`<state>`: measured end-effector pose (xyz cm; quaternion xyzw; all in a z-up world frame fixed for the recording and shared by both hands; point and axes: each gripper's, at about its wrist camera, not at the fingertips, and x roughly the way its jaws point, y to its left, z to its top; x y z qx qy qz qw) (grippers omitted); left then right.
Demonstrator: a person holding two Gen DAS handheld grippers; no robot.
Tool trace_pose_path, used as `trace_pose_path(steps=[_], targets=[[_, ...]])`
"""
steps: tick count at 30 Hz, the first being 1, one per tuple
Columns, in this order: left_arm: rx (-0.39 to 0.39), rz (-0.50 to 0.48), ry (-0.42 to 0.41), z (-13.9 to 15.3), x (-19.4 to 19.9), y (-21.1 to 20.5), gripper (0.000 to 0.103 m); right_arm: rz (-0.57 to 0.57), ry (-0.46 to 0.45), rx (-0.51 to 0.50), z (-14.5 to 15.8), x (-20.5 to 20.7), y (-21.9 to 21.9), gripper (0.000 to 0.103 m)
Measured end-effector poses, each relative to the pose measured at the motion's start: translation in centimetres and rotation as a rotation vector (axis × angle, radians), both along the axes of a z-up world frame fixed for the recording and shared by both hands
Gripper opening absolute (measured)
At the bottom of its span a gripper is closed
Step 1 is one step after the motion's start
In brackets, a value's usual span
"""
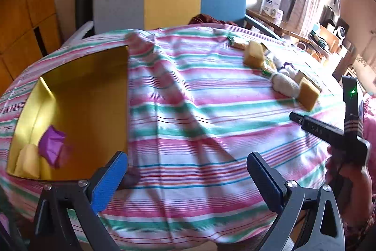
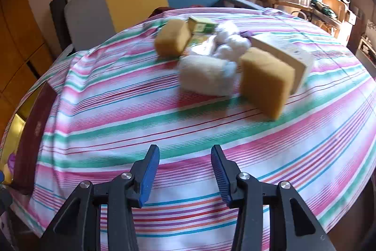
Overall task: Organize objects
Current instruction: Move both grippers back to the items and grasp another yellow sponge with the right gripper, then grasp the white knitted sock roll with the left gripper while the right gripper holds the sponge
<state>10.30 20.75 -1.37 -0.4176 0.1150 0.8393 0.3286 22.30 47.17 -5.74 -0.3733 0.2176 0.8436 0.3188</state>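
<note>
A: Which step is this?

B: Likely between picks. The box (image 1: 77,109) at the table's left edge holds a purple item (image 1: 52,141) and a sponge (image 1: 27,160). Both the left gripper (image 1: 186,177) and right gripper (image 2: 185,172) are spread, empty.

A: Next?

B: Probably the near sponge (image 2: 265,81) in the pile toward the far right edge; the right gripper must advance and straddle it.

Two tan sponges (image 2: 265,80), white fluffy bundles (image 2: 206,78) and small boxes (image 2: 284,55) clustered together.
</note>
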Motion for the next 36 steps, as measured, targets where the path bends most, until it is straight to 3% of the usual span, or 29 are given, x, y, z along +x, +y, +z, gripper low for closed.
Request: trace_pose_path(steps=[6,11,14,21,28,36], targets=[[-0.021,-0.049,-0.005,-0.5,1.5,2.4,0.102,-0.099,0.049,0.114,2.0,2.9,5.6,0.047],[-0.023,-0.070,-0.030,-0.5,1.7,4.0,0.102,-0.029,0.043,0.154,2.3,1.6,8.1,0.048],[-0.032,-0.086,-0.033,-0.6,2.0,4.7,0.102,0.026,0.045,0.110,1.5,0.4,9.0,0.048],[-0.054,-0.115,-0.035,-0.7,2.0,6.9,0.102,0.008,0.093,0.050,0.1,0.0,9.1,0.048],[-0.052,-0.141,-0.030,-0.6,1.6,10.6,0.102,-0.029,0.125,0.123,-0.4,0.4,8.0,0.042],[-0.026,-0.118,-0.014,-1.0,0.1,16.8,0.103,-0.208,0.197,0.136,-0.5,3.5,8.9,0.041]])
